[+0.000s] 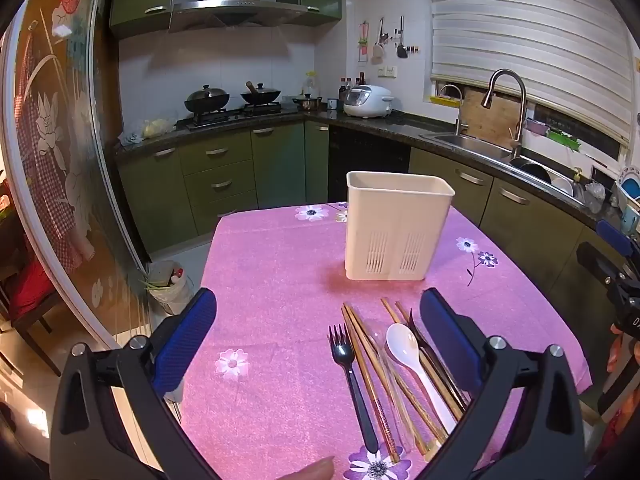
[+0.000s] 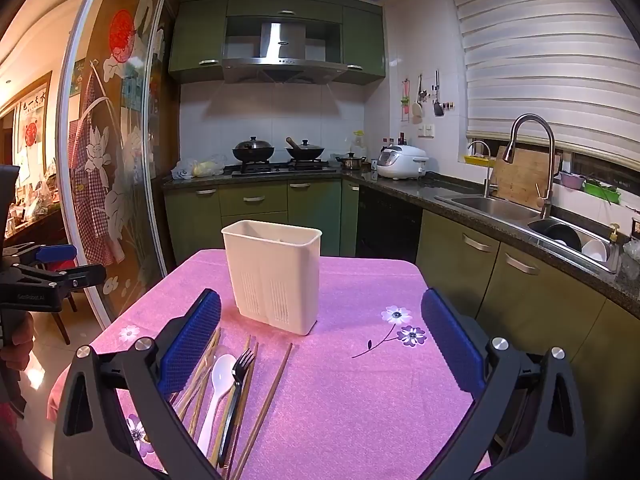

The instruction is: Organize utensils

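A white utensil holder stands upright on the pink flowered tablecloth. Nearer to me lie a black fork, a white spoon and several wooden chopsticks, side by side. My left gripper hangs open above the cloth, the utensils lying under its right finger. My right gripper is open too, with the utensils beside its left finger. Nothing is between either pair of fingers. A fingertip shows at the bottom of the left wrist view.
Green cabinets and a dark counter run behind and to the right, with a stove and pots, a rice cooker and a sink with faucet. A decorated glass sliding door is on the left. A bin bag sits on the floor by the table.
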A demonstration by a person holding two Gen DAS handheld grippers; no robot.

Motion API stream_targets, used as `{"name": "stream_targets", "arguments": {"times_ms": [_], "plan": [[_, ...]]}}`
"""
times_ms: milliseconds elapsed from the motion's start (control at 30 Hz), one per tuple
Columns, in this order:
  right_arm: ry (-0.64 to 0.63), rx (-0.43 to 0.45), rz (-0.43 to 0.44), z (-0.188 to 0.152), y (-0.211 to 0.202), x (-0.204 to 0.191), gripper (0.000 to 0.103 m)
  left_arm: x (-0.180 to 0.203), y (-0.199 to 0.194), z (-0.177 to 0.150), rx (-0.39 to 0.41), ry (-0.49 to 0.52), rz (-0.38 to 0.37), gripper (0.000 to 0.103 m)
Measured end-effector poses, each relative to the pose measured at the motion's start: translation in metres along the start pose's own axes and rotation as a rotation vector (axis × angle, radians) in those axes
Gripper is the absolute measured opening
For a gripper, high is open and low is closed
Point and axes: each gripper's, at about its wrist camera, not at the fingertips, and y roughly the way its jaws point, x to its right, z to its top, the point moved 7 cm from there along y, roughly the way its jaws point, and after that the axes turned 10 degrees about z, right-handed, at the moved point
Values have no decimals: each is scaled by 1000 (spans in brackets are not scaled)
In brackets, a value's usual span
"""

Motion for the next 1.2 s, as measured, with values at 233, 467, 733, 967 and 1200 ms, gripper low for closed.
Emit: {"name": "stream_targets", "arguments": {"times_ms": [233,467,733,967,1200], "plan": [[0,-3,1,1,0,-2,99,-1,0,0,0,4,-2,97],[3,-7,1,0,0,0,99,1,0,0,2,2,-2,97],[5,-10,0,-2,0,4,99,8,-5,0,2,5,-1,97],[7,-13,2,0,4,1,99,10,-3,-4,2,10,-19,97],[7,-13,3,0,3,1,99,11,-2,-4,1,9,-20,97]]}}
